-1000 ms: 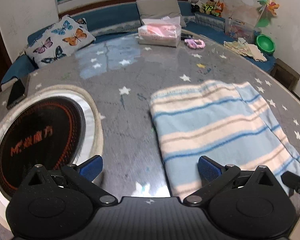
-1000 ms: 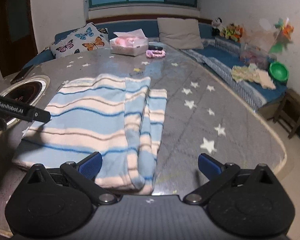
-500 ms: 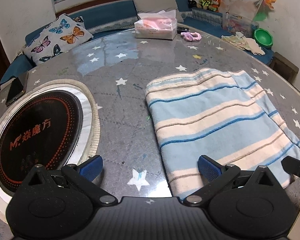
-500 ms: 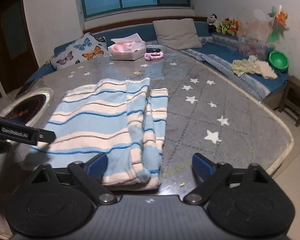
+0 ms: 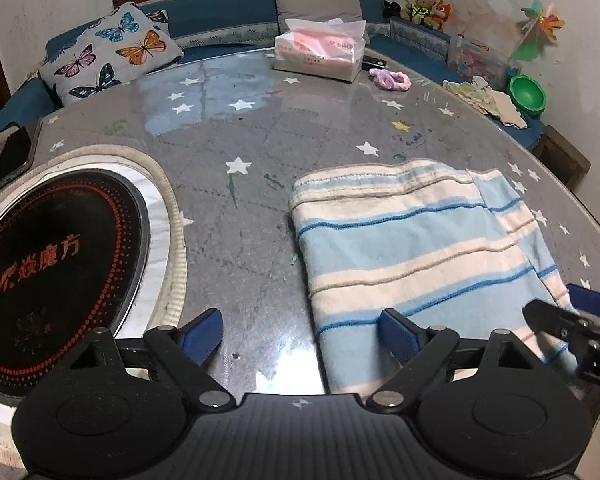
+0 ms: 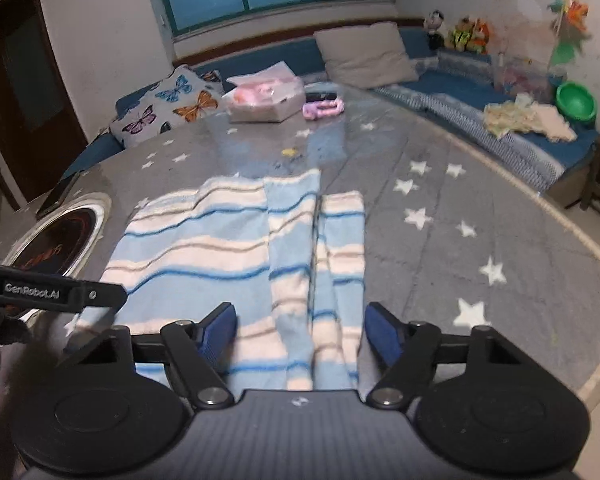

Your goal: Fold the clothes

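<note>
A blue and cream striped garment [image 5: 416, 248] lies folded flat on the grey star-patterned table [image 5: 260, 152]. My left gripper [image 5: 302, 332] is open and empty, low over the garment's near left corner, with one finger over the cloth and one over bare table. My right gripper [image 6: 300, 328] is open and empty, over the garment's [image 6: 236, 248] near right edge, where the folded sleeve layers lie. The right gripper's fingers [image 5: 588, 304] also show at the right edge of the left wrist view.
A round black induction hob [image 5: 56, 256] sits in the table at left, with a phone [image 5: 12, 156] behind it. A tissue box [image 5: 320, 54] and a pink scrunchie [image 5: 390, 78] are at the far side. A sofa with cushions [image 5: 108, 50] rings the table.
Both grippers have moved in and down toward the garment's near edge. The right gripper has shifted left, so it is now centred over the folded sleeve side. The garment has not moved.
</note>
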Demonstrator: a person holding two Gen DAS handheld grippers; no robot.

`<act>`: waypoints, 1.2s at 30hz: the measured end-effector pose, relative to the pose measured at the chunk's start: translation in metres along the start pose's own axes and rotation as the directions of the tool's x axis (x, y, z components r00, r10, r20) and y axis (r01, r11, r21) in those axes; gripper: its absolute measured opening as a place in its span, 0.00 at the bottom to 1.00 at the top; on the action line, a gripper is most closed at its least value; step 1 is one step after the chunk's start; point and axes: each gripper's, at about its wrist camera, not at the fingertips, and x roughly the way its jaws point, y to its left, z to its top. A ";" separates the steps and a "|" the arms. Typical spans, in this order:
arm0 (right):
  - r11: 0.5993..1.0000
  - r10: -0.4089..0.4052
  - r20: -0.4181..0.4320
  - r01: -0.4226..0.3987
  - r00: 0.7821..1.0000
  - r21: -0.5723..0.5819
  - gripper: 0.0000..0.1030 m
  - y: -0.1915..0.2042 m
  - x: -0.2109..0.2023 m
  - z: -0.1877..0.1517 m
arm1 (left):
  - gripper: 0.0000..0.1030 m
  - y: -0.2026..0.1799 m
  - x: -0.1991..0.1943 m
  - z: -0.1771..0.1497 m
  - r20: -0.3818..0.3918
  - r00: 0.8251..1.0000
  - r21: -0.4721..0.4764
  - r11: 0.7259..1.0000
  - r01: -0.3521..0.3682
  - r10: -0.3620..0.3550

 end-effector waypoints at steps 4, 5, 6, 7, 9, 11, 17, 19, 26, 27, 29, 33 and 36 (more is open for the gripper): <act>1.000 -0.009 0.001 0.009 1.000 0.005 0.72 0.001 0.007 0.003 | 0.83 0.001 0.003 0.004 -0.003 1.000 -0.003 1.000 0.017 -0.017; 1.000 -0.012 0.002 0.012 1.000 0.003 0.71 0.002 0.007 0.004 | 0.82 0.001 0.003 0.005 -0.001 1.000 0.000 1.000 0.021 -0.021; 1.000 -0.010 0.002 0.010 1.000 0.000 0.69 0.003 0.008 0.004 | 0.80 0.000 0.003 0.005 0.001 1.000 0.003 1.000 0.026 -0.026; 1.000 -0.007 0.002 0.007 1.000 -0.005 0.67 0.003 0.008 0.004 | 0.77 0.000 0.003 0.006 0.003 1.000 0.006 1.000 0.030 -0.030; 1.000 0.000 0.002 0.000 1.000 -0.014 0.61 0.005 0.009 0.005 | 0.73 0.000 0.004 0.007 0.007 0.999 0.011 0.999 0.038 -0.038; 1.000 0.009 0.002 -0.009 1.000 -0.013 0.53 0.005 0.009 0.006 | 0.66 -0.001 0.003 0.008 0.011 0.999 0.014 0.999 0.050 -0.050; 0.999 0.034 -0.004 -0.034 0.999 0.020 0.34 0.000 0.008 0.010 | 0.41 -0.004 0.002 0.009 0.023 0.996 0.027 0.996 0.082 -0.083; 0.998 0.051 -0.006 -0.051 0.999 0.047 0.30 -0.004 0.008 0.010 | 0.31 -0.007 0.001 0.009 0.023 0.995 0.030 0.995 0.099 -0.100; 0.999 0.040 0.002 -0.040 0.999 0.010 0.26 0.001 0.008 0.010 | 0.35 -0.002 -0.003 0.008 0.033 0.996 0.005 0.996 0.083 -0.084; 0.999 0.039 0.001 -0.039 0.999 0.010 0.27 0.001 0.008 0.010 | 0.37 -0.001 -0.003 0.007 0.035 0.996 0.005 0.997 0.076 -0.077; 0.999 0.039 -0.001 -0.039 0.999 0.012 0.29 0.001 0.009 0.010 | 0.45 0.002 -0.003 0.007 0.035 0.997 0.002 0.998 0.066 -0.066; 0.999 0.045 0.001 -0.045 0.999 0.026 0.34 -0.003 0.010 0.010 | 0.49 0.006 -0.001 0.008 0.032 0.997 -0.015 0.998 0.066 -0.066; 0.998 0.046 0.003 -0.046 0.999 0.029 0.35 -0.004 0.011 0.010 | 0.49 0.005 0.000 0.009 0.031 0.997 -0.015 0.998 0.067 -0.067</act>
